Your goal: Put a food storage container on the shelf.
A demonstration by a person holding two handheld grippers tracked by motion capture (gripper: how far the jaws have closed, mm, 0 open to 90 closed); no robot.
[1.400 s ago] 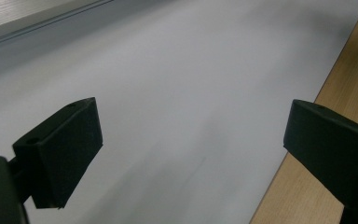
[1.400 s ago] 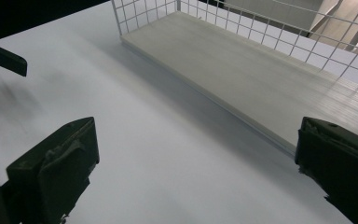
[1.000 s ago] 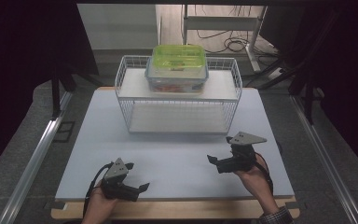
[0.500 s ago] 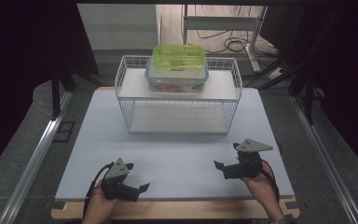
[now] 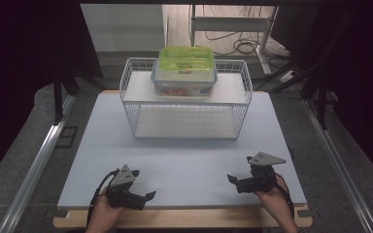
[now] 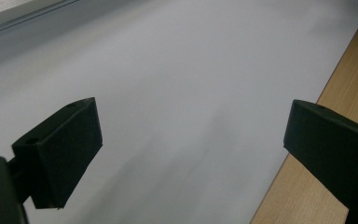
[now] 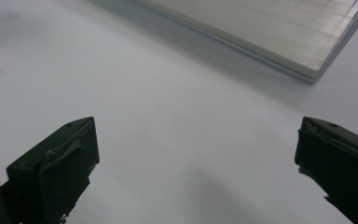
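Observation:
A clear food box with a green lid (image 5: 185,68) sits on the upper shelf of a white wire rack (image 5: 141,121) at the back of the white mat (image 5: 184,150). My left gripper (image 5: 144,184) rests near the mat's front left edge, its jaws wide apart and pointing right. In the left gripper view, the left gripper (image 6: 191,135) has only bare mat between its jaws. My right gripper (image 5: 239,169) lies at the front right, open and pointing left. Seen in its own view, the right gripper (image 7: 196,154) is also empty. Both are well short of the rack.
The rack's lower shelf (image 7: 261,32) shows ahead of the right gripper. A wooden table edge (image 6: 335,84) runs along the mat's front. Metal rails (image 5: 39,160) flank the table, and cables lie on the floor (image 5: 238,46) behind it.
My right gripper has drawn back toward the front edge and a little to the right. The left gripper has stayed put.

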